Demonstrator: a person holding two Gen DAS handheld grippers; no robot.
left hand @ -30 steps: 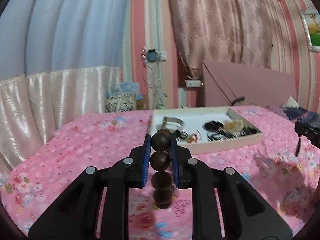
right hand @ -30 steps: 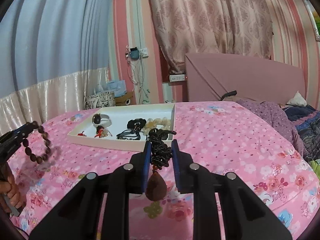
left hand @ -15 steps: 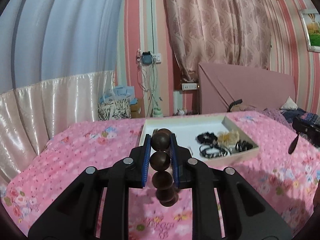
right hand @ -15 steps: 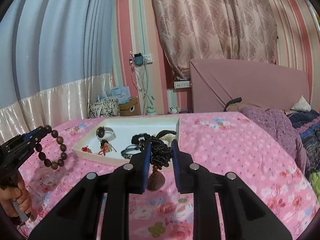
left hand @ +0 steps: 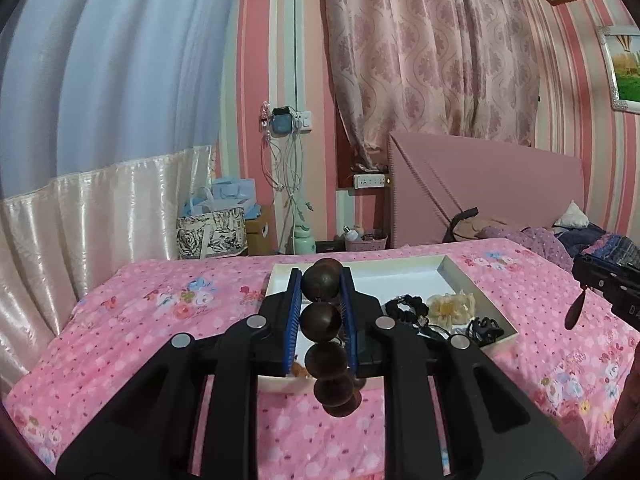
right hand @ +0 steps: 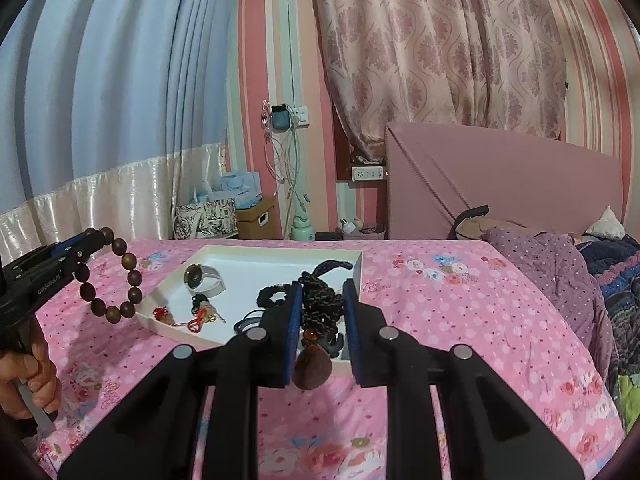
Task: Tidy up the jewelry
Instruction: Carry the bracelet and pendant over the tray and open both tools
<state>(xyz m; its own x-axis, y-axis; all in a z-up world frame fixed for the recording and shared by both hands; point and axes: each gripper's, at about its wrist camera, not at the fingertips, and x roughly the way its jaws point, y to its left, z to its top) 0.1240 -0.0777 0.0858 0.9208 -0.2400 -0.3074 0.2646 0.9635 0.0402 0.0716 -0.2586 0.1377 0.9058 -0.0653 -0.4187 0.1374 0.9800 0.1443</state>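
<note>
My left gripper (left hand: 321,280) is shut on a dark wooden bead bracelet (left hand: 322,320), which hangs from the jaws above the near left end of the white tray (left hand: 452,270). The bracelet (right hand: 116,276) and the left gripper (right hand: 94,236) also show in the right wrist view, left of the tray (right hand: 256,254). My right gripper (right hand: 322,292) is shut on a dark cord necklace (right hand: 320,304) with a brown pendant (right hand: 312,366) hanging below, over the tray's near edge. The tray holds a watch (right hand: 202,278), red charms (right hand: 192,318), black cords and a pale bracelet (left hand: 452,306).
The tray lies on a pink flowered bedspread (right hand: 460,320). A purple dotted blanket (right hand: 560,264) and a pink headboard (right hand: 500,184) are to the right. Bags (left hand: 212,232) and a power strip stand by the far wall. My hand (right hand: 28,376) grips the left tool.
Both grippers have moved forward toward the tray, each still holding its piece. The tray looks nearer and now lies partly under both grippers.
</note>
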